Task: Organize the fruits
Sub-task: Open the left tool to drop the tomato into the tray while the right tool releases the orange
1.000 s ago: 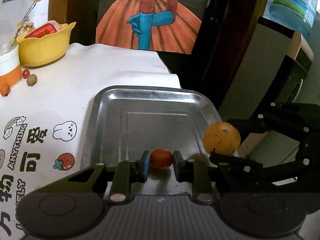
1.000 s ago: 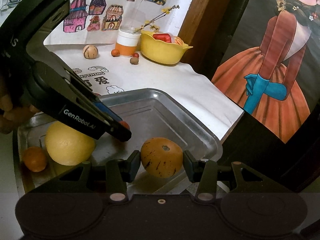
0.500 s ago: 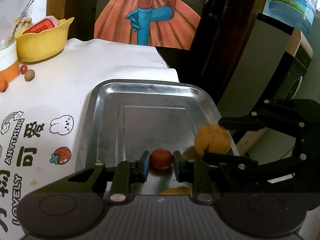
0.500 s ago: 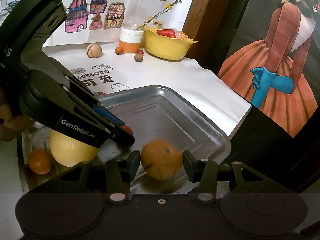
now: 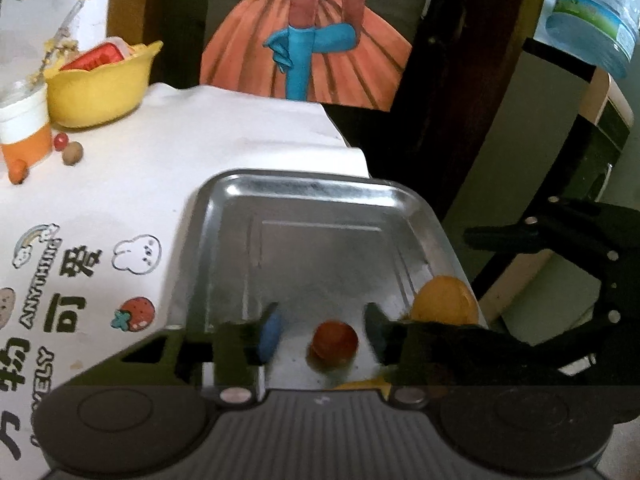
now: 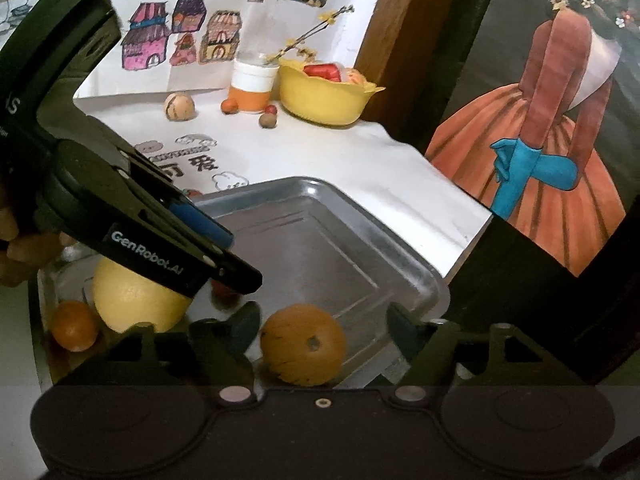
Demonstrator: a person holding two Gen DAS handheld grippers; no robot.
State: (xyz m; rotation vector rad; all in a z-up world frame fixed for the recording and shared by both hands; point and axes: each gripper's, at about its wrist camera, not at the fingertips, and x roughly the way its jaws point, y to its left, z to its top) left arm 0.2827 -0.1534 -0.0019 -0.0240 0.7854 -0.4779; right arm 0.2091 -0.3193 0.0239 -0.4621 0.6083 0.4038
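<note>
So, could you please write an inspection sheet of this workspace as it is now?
Surface: white printed cloth under a metal tray.
Job's things: small red fruit, spotted orange fruit, yellow fruit, small orange fruit, all in the tray.
Clutter: yellow bowl, orange-white cup, small fruits and a nut loose on the cloth.
Grippers: left gripper open around the red fruit; right gripper open around the spotted fruit.
Cables: nothing seen.
Surroundings: drawings, water bottle.

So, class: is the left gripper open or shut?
Open. The left gripper has its fingers spread, with clear gaps either side of the small red fruit lying on the tray.
</note>
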